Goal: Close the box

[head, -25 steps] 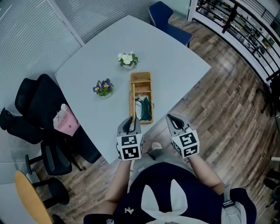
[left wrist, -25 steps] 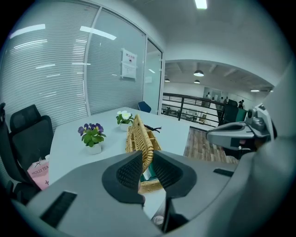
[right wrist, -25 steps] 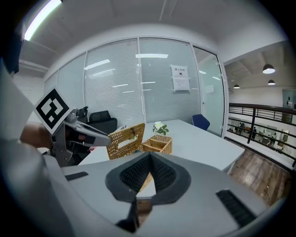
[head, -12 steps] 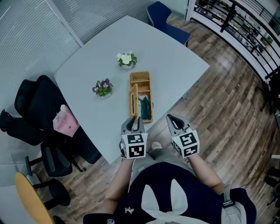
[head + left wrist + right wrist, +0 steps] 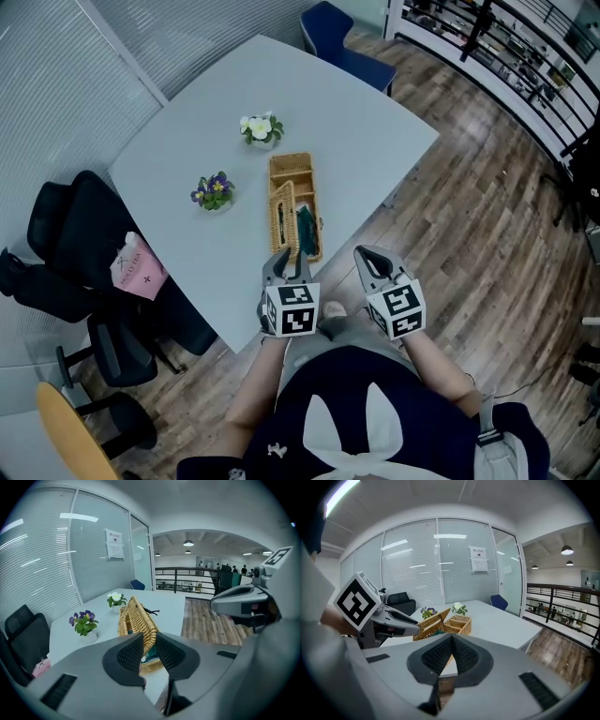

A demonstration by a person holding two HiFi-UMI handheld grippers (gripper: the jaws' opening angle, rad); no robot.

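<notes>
A long wicker box (image 5: 307, 171) lies on the pale table (image 5: 187, 141) with a dark green thing inside. Its woven lid (image 5: 283, 217) stands raised along the left side, tilted over the opening. My left gripper (image 5: 286, 257) is at the lid's near end. In the left gripper view the lid (image 5: 136, 620) runs into the narrow gap of the left gripper (image 5: 149, 651); the jaws are opening, with the pads still on the lid's edge. My right gripper (image 5: 367, 255) hangs off the table's near edge, right of the box. Its view shows the right gripper (image 5: 451, 645) shut and empty.
A purple flower pot (image 5: 214, 190) and a white flower pot (image 5: 259, 128) stand left of and behind the box. Black office chairs (image 5: 66, 234) and a pink bag (image 5: 138, 267) are at the table's left, a blue chair (image 5: 330, 28) beyond it. Wooden floor lies right.
The left gripper has shifted a little to the right at the box's near end. The lid has swung from leaning left to standing more upright over the box. The right gripper stayed put.
</notes>
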